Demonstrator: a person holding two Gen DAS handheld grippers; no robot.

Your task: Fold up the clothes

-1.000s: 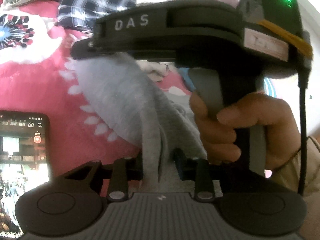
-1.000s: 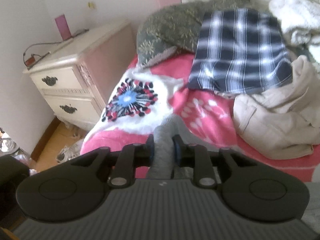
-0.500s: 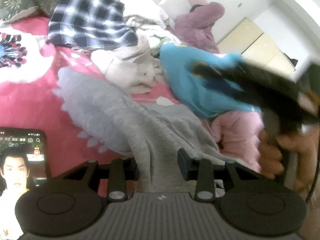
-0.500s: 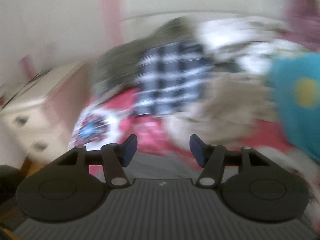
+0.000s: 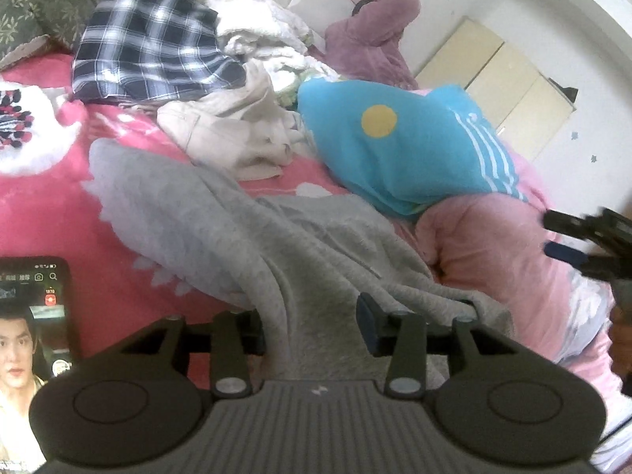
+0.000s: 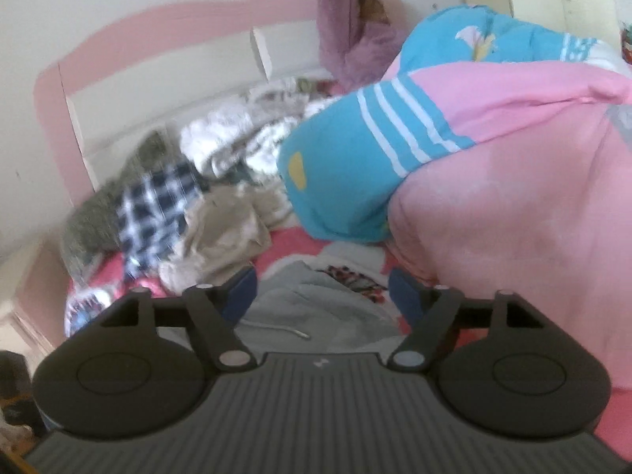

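The grey garment [image 5: 245, 217] apparently lay loose between the left gripper [image 5: 310, 326]'s just-opening jaws; the right gripper [image 6: 322, 292] was spread wide, empty.

Clothes pile [image 5: 237, 134] and blue-pink bundle [image 5: 395, 150] crowd grey garment [image 5: 245, 229].

Lit phone [image 5: 33, 339] sitting at near left on the pink floral bedspread [image 5: 47, 205], screen showing a video. Pink-trimmed white headboard [image 6: 166, 63] standing at the far end. Cream cabinet doors [image 5: 501, 91] lining the far right wall. Olive leaf-print pillow [image 5: 35, 12] propped far left.
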